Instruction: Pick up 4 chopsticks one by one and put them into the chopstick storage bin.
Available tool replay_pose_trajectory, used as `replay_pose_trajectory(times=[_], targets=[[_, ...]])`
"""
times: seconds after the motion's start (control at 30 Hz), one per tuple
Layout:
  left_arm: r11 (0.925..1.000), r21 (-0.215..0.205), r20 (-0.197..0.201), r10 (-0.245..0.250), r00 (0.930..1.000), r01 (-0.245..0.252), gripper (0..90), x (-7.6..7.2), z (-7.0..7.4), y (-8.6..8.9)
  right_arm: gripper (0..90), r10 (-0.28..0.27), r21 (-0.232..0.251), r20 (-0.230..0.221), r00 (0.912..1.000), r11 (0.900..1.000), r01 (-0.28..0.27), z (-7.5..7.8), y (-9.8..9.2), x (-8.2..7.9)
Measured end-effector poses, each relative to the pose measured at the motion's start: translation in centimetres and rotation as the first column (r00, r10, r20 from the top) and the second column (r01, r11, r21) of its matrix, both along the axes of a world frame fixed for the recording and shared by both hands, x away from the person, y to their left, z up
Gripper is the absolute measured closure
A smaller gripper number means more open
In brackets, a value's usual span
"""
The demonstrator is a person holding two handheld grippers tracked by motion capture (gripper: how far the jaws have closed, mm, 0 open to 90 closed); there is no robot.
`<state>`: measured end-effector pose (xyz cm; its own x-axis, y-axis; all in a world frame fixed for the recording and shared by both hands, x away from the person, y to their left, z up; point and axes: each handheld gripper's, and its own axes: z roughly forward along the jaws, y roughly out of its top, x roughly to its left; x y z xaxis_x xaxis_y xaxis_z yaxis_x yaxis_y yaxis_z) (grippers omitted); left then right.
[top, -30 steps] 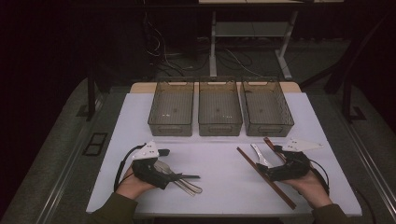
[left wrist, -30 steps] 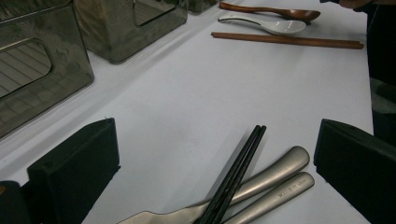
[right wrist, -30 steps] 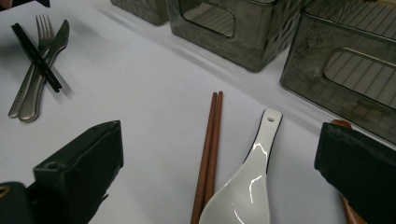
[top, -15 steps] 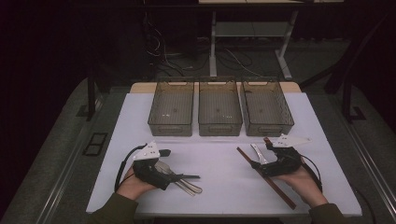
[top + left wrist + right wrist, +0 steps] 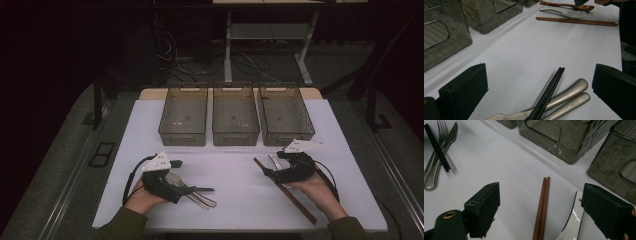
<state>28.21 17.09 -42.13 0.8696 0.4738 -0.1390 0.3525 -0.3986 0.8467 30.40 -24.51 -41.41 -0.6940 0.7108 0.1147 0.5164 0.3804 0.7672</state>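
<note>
A pair of brown wooden chopsticks (image 5: pixel 285 191) lies diagonally on the white table (image 5: pixel 235 150) at the right. My right gripper (image 5: pixel 274 165) is open and low over their far end. In the right gripper view the brown chopsticks (image 5: pixel 542 205) run up between its wide-apart jaws, and a white spoon (image 5: pixel 572 220) lies just to their right. My left gripper (image 5: pixel 177 179) is open at the front left. In the left gripper view, black chopsticks (image 5: pixel 547 92) lie crossed over metal cutlery handles (image 5: pixel 566 93) between its jaws.
Three smoky see-through bins (image 5: pixel 183 116), (image 5: pixel 235 116), (image 5: pixel 285 116) stand side by side at the back of the table. A wooden spoon (image 5: pixel 566 5) lies beyond the white spoon (image 5: pixel 566 13). A metal fork and knife (image 5: pixel 439 157) lie under the black chopsticks (image 5: pixel 436 147).
My right gripper has shifted a little to the left, over the far end of the brown chopsticks. My left gripper has stayed put.
</note>
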Motion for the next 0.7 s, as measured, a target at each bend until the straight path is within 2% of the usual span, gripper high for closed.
replay_pose_trajectory(times=[0.07,0.1,0.27,0.3,0.4,0.5,0.6,0.7], targets=[[1.0,0.005,0.002,-0.002,1.0,0.002,0.0,0.0,0.0,0.0,15.7,0.0,-0.001,-0.002,1.0,1.0,0.0,0.0,0.2,0.2],[1.0,0.004,0.002,-0.003,1.0,0.003,0.0,0.1,0.0,0.1,19.2,0.004,0.004,-0.007,1.0,1.0,-0.004,0.0,0.4,0.4],[1.0,-0.001,-0.003,0.0,1.0,0.0,0.0,0.1,-0.1,0.0,19.7,0.007,0.0,-0.007,1.0,1.0,-0.007,0.0,0.7,1.0],[1.0,0.0,-0.004,0.0,1.0,0.0,0.0,0.1,-0.1,0.0,23.8,0.009,0.006,-0.018,0.9998,1.0,-0.009,0.0,0.9,1.3],[1.0,-0.002,-0.003,0.003,1.0,-0.003,0.0,0.1,0.0,0.1,24.6,0.006,-0.001,-0.018,0.9998,1.0,-0.006,0.0,1.1,1.6],[1.0,0.001,-0.004,0.003,1.0,-0.003,0.0,0.1,0.0,0.1,31.4,0.005,-0.001,-0.023,0.9997,1.0,-0.005,0.1,1.5,2.2],[1.0,0.001,-0.003,0.003,1.0,-0.003,0.0,0.1,-0.1,0.1,33.5,0.005,-0.003,-0.027,0.9996,1.0,-0.006,0.2,1.6,2.5],[1.0,0.003,-0.003,0.005,1.0,-0.005,0.0,0.1,0.0,0.1,37.5,0.003,-0.005,-0.053,0.9986,1.0,-0.004,0.2,1.9,3.3]])
